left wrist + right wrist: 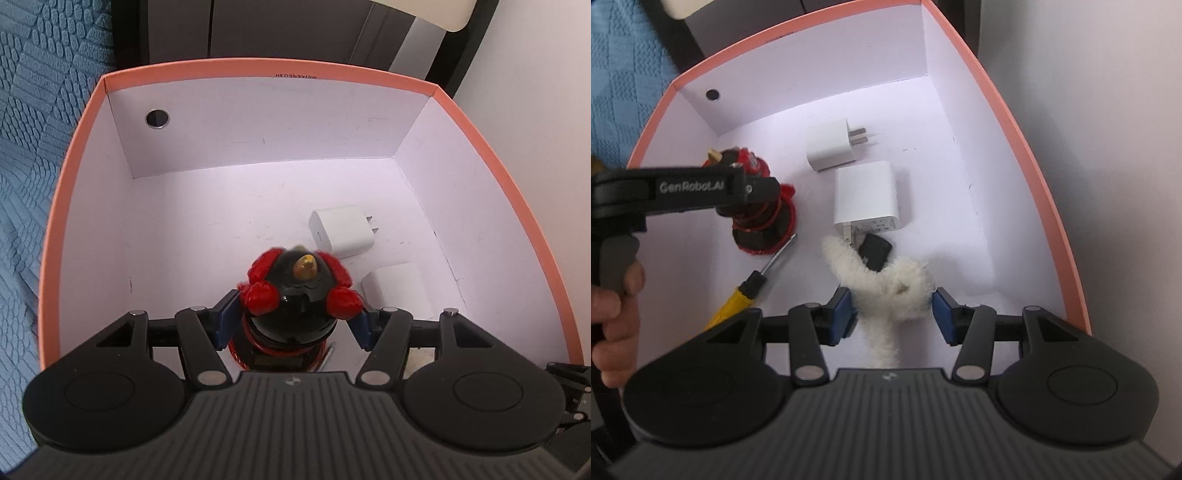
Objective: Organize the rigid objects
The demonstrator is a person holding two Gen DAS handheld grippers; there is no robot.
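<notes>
Pink box [517, 192] on white surface [535, 74], prob. a table.

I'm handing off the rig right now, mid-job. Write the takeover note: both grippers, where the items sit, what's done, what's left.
Left gripper: closed on the black-and-red figurine, low inside the pink box, its base at or near the floor.
Right gripper: jaws around the white fluffy toy; left pad touches, right pad shows a small gap.
Already in the box: small white charger, larger white charger, yellow-handled screwdriver, small black item.
Left to do: release the figurine and toy, withdraw both grippers. Anything outside the box is out of view.
</notes>
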